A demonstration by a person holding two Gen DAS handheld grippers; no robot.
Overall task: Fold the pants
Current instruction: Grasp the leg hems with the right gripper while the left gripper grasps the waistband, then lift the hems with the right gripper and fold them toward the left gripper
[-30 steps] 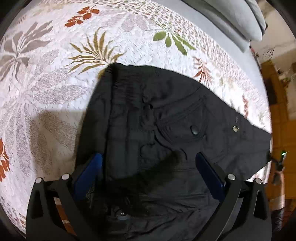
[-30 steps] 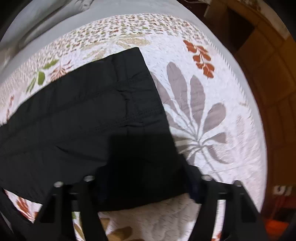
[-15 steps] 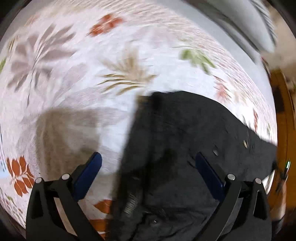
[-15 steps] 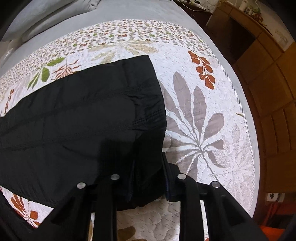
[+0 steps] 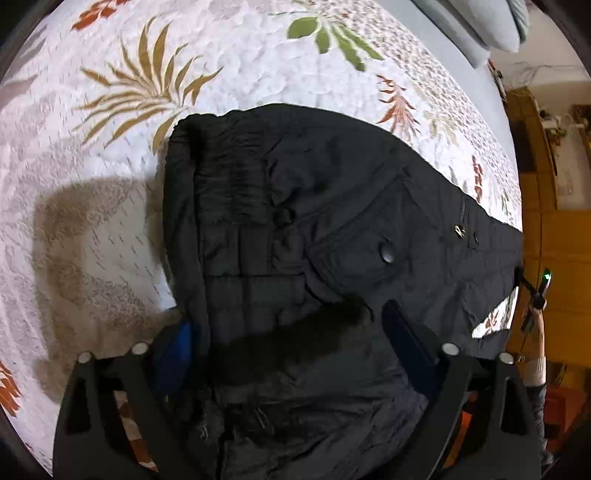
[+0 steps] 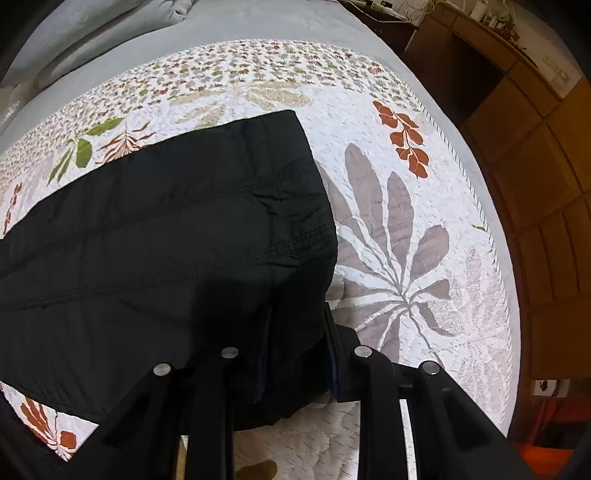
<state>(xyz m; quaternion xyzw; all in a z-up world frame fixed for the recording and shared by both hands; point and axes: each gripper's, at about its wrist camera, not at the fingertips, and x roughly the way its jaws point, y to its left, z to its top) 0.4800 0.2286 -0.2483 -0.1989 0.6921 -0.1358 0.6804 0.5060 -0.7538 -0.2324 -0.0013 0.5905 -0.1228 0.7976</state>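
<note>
- Fingers of the left gripper stand spread wide, having just been closing a little; the waist end of the black pants lies between them, pads not pressing on it.
- Left finger tip sits at the fabric's folded edge; how far cloth covers it is hard to make out, dark on dark.
- Right gripper: narrow gap, pads pinching a bunched fold at the hem corner of the pants. Both pads mostly buried in cloth.
- Pants lie flat on the leaf-print quilt, waistband gathered, pocket flap with snap facing up.
- Near bottom edge of the left view: crumpled cloth, detail lost in shadow.
- Far right edge of the left view: person's sleeve and hand, cut off by the frame.
- Beyond the quilt: grey pillows, wooden cabinets.
</note>
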